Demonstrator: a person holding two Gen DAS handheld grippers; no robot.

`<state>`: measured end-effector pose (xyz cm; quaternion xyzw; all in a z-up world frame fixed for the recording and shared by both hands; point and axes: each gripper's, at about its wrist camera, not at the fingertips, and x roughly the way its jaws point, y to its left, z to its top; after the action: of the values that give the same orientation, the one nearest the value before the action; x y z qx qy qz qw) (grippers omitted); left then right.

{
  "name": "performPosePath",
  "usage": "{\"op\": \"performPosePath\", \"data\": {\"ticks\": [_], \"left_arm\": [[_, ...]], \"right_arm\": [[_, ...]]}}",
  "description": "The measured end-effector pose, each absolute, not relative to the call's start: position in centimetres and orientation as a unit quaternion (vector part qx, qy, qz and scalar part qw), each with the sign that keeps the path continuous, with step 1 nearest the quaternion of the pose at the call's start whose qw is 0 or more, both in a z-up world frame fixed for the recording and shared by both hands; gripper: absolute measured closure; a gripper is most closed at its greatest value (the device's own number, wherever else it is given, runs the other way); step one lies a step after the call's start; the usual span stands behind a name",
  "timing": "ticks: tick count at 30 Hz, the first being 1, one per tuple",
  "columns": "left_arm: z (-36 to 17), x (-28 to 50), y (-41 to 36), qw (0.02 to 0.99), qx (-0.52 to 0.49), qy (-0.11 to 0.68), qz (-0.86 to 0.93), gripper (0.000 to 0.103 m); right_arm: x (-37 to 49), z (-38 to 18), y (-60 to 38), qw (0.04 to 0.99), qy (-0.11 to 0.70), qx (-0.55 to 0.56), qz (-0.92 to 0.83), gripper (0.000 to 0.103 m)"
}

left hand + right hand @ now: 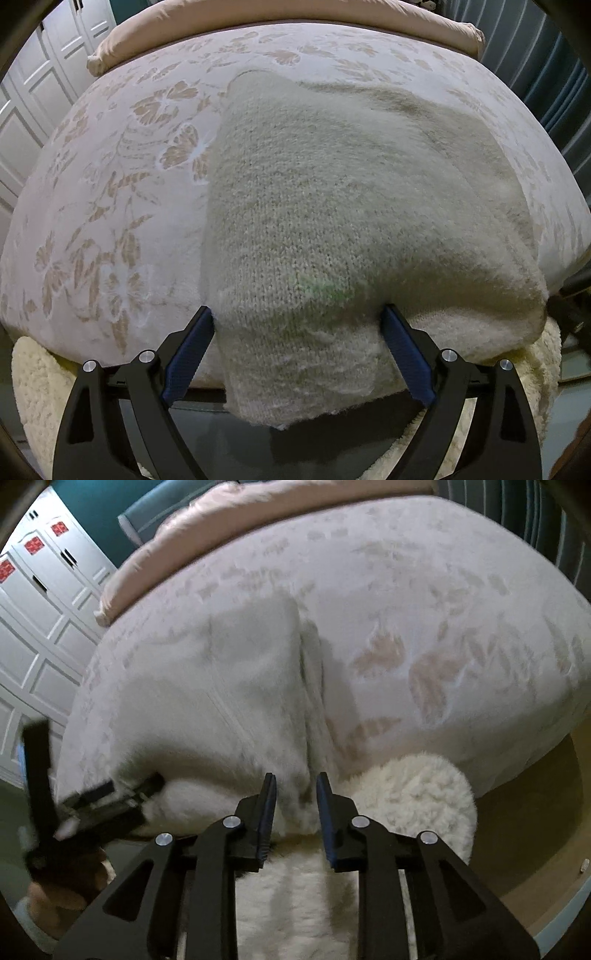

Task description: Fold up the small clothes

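A cream knitted garment [332,206] lies folded on the bed, its near edge hanging over the bed's front edge. My left gripper [299,321] is open, its blue-padded fingers [192,350] wide apart on either side of the garment's near edge. In the right wrist view the same garment [229,701] is blurred by motion. My right gripper [295,797] has its jaws a narrow gap apart at the garment's near right corner; cloth shows in the gap, but a grip cannot be told. The left gripper [110,797] shows at the left, at the garment's near left edge.
The bed has a pale bedspread [122,192] with a beige flower pattern. A fluffy cream throw [413,797] hangs over the bed's front edge. A beige pillow [155,33] lies at the far end. White cabinet doors [40,602] stand on the left.
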<state>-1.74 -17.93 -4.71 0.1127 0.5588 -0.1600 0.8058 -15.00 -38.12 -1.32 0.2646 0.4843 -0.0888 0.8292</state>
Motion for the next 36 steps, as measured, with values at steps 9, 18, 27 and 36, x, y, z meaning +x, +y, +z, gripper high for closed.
{"op": "performPosePath", "data": {"ticks": [9,18,27,36], "left_arm": [[-2.5,-2.0,-13.6,0.804,0.083,0.570,-0.145,0.014],[-1.7,-1.3,-8.9,0.812,0.043,0.574,-0.096,0.014],[-1.1,-0.9,-15.8,0.818,0.065,0.546,-0.168,0.014],[-4.3,-1.4,-19.0,0.813,0.127,0.550,-0.144,0.011]], "right_arm": [[-7.1,2.3,-32.2,0.866,0.440,0.237,0.010,0.081],[-6.2,-5.3,-25.8,0.823,0.545,0.150,0.058,0.081],[-9.5,-3.1,-34.9,0.833,0.510,0.203,-0.069,0.083],[-11.7,-3.9,-37.8,0.825,0.502,0.241,-0.097,0.075]]}}
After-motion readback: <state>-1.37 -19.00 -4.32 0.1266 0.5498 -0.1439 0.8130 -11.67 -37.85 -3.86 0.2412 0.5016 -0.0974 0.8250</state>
